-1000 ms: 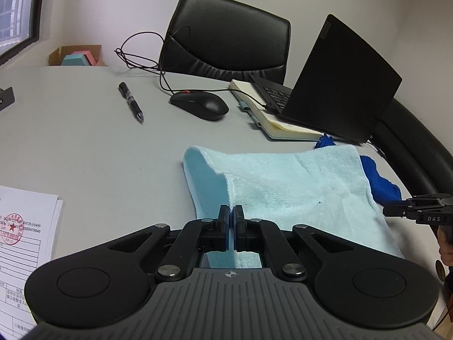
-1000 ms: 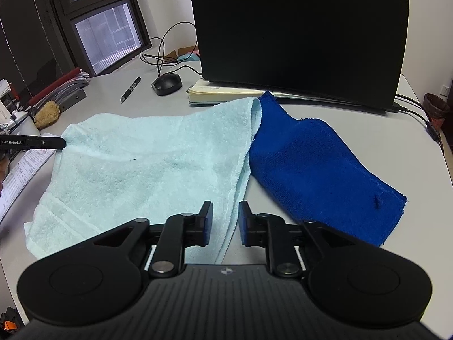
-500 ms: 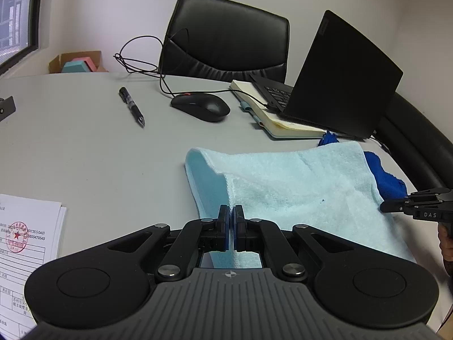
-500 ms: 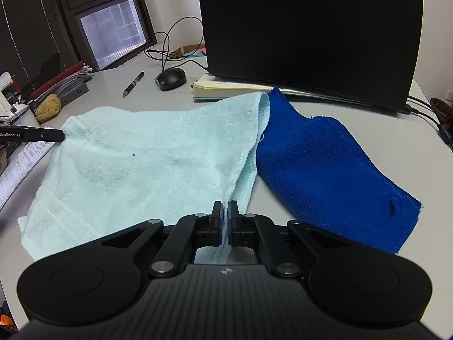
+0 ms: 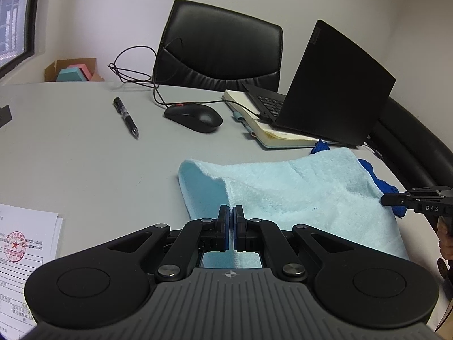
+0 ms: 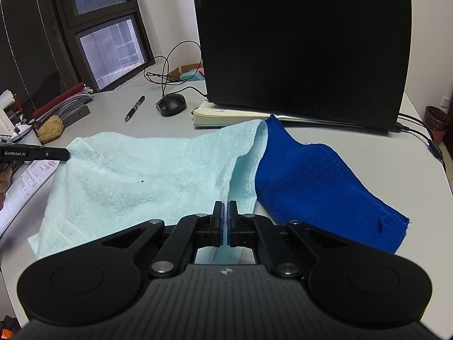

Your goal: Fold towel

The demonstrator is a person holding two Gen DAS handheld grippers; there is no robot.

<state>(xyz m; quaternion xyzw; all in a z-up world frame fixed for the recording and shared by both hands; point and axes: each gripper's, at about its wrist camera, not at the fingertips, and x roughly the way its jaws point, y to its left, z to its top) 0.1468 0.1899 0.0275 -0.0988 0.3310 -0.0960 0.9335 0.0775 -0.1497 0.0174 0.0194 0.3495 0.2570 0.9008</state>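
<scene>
A light blue towel lies on the grey table, its near edge lifted. My left gripper is shut on the towel's near left corner. In the right wrist view my right gripper is shut on the near right edge of the same towel. Each gripper's tip shows in the other view: the right one at the right edge, the left one at the left edge. A dark blue cloth lies flat to the right, partly under the towel.
An open black laptop rests on a notebook behind the towel. A mouse with its cable and a pen lie further back. Printed papers lie at the near left. A black chair stands behind the table.
My right gripper has shut on the towel's right edge and lifted it a little. My left gripper has stayed shut on its corner and risen slightly.
</scene>
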